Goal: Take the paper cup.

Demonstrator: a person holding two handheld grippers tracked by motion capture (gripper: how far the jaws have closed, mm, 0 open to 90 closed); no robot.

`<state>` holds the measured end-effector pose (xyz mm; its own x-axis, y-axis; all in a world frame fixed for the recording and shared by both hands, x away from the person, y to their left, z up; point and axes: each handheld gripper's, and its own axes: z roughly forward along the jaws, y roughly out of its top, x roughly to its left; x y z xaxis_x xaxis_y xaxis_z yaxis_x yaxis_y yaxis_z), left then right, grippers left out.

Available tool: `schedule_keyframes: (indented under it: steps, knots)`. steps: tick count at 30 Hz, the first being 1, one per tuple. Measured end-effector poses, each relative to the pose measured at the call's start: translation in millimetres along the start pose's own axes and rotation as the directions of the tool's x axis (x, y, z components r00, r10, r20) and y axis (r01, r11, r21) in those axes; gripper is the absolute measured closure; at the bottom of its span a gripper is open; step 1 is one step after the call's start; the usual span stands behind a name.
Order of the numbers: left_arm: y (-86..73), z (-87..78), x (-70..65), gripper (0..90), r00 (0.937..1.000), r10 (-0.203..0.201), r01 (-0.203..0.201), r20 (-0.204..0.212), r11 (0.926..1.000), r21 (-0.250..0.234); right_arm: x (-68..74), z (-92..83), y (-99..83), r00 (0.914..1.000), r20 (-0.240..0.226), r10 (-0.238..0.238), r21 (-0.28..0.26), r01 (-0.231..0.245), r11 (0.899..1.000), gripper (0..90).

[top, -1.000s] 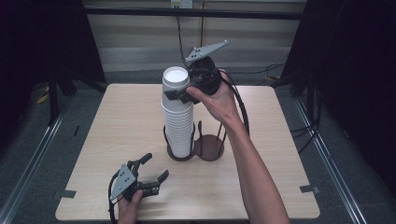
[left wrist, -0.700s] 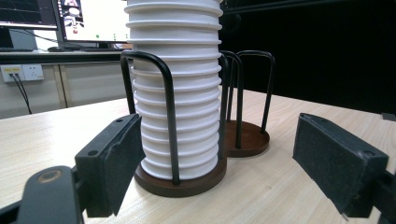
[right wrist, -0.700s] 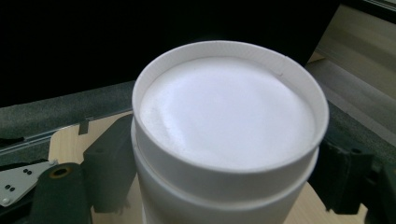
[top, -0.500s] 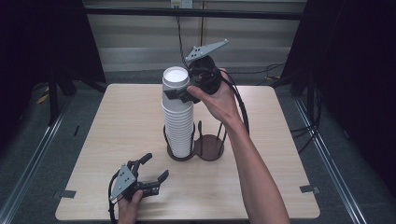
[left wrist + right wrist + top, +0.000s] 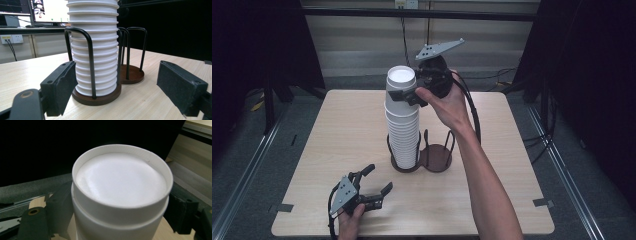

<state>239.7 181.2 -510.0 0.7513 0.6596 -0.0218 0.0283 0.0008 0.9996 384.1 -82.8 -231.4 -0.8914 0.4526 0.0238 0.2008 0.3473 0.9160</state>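
High view: the tall stack of white paper cups (image 5: 402,120) stands upside down in the left ring of a dark two-ring cup holder (image 5: 435,156) mid-table. The right gripper (image 5: 404,96) is up at the top cup (image 5: 401,82) — jaws on either side of it, clamped as far as I can tell. The left gripper (image 5: 378,182) rests at 7 o'clock from the holder, jaws apart.

Left gripper view: stack dead ahead at 12 o'clock — pads (image 5: 61,86) wide apart, holding nothing.

Right gripper view: top cup's base (image 5: 121,178) sits between both jaws.
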Motion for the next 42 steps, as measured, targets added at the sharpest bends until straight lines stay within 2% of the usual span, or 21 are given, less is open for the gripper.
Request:
schedule_keyframes:
  steps: [8, 20, 27, 33, 42]
  knots:
    - [0.0, -0.2, 0.3, 16.0, 1.0000, 0.004, -0.004, 0.001, 1.0000, 0.001, 0.5, -3.7, 1.1, 0.9999, 0.005, 0.010, -0.060, -0.010, 0.998, 21.0]
    - [-0.1, -0.1, 0.2, 16.0, 1.0000, 0.003, -0.003, 0.003, 1.0000, 0.002, 2.8, -12.7, 2.0, 0.9999, 0.006, 0.014, -0.157, -0.013, 0.988, 21.6]
    - [-0.1, -0.1, 0.2, 16.0, 1.0000, 0.003, -0.003, 0.003, 1.0000, 0.001, 2.4, -20.1, 2.3, 0.9995, 0.015, 0.027, -0.216, -0.023, 0.976, 21.8]
    - [-0.1, -0.1, 0.3, 16.0, 1.0000, 0.005, -0.005, 0.000, 1.0000, 0.000, 1.5, -24.4, 2.7, 0.9987, -0.001, 0.051, -0.259, -0.050, 0.965, 21.9]
    - [0.0, -0.1, 0.2, 16.0, 1.0000, 0.003, -0.003, 0.002, 1.0000, 0.002, 2.5, -31.7, 4.5, 0.9986, -0.001, 0.054, -0.317, -0.051, 0.947, 22.0]
